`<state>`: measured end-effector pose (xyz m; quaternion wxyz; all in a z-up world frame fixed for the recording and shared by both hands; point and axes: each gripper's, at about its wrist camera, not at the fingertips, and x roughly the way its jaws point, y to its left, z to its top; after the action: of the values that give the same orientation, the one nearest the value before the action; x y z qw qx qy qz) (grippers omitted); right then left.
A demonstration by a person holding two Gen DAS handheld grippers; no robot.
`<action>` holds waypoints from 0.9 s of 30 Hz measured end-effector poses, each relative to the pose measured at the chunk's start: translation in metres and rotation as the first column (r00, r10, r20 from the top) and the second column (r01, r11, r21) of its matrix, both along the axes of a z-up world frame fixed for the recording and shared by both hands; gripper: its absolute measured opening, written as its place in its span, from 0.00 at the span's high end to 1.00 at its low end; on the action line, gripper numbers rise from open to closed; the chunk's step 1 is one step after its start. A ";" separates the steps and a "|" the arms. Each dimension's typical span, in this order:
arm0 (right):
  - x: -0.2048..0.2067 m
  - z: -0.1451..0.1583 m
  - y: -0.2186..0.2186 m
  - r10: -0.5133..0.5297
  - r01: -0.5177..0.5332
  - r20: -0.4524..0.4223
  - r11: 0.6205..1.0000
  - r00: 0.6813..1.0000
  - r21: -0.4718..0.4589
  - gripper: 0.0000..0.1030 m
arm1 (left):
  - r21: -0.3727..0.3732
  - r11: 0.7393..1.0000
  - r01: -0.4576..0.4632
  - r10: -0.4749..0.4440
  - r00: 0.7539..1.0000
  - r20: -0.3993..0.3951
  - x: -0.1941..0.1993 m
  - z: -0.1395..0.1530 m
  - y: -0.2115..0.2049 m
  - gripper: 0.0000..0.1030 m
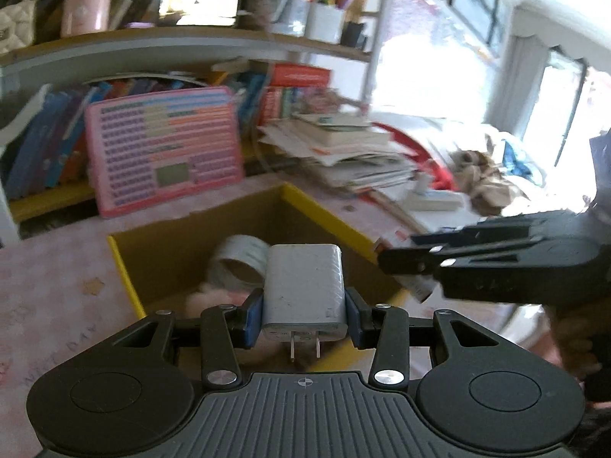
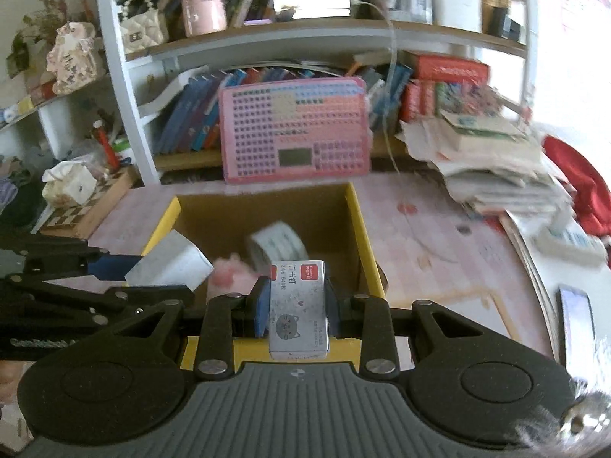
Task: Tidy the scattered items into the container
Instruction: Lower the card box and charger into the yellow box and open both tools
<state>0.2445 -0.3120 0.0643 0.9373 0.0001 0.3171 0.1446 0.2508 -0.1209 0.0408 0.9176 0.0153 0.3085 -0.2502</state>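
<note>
Above the yellow-rimmed box, left gripper pinches a charger, right gripper a staple box.

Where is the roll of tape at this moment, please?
The roll of tape lies inside the yellow-rimmed cardboard box, beside a pink fluffy item, beyond both grippers.

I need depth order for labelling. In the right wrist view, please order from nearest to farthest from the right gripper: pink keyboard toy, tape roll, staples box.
1. Staples box, between its fingers.
2. Tape roll, inside the cardboard box.
3. Pink keyboard toy, behind it, against the books.
</note>
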 end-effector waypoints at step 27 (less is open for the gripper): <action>0.161 -0.066 0.037 0.248 -0.259 -0.158 0.964 0.956 -0.058 0.73 | 0.260 0.952 -0.162 0.197 0.974 -0.114 0.107 -0.049 -0.015 0.57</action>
<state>0.4057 -0.2748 -0.0020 0.8840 -0.0664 0.3891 0.2506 0.3576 -0.1360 -0.0078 0.9037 0.0847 0.4006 -0.1253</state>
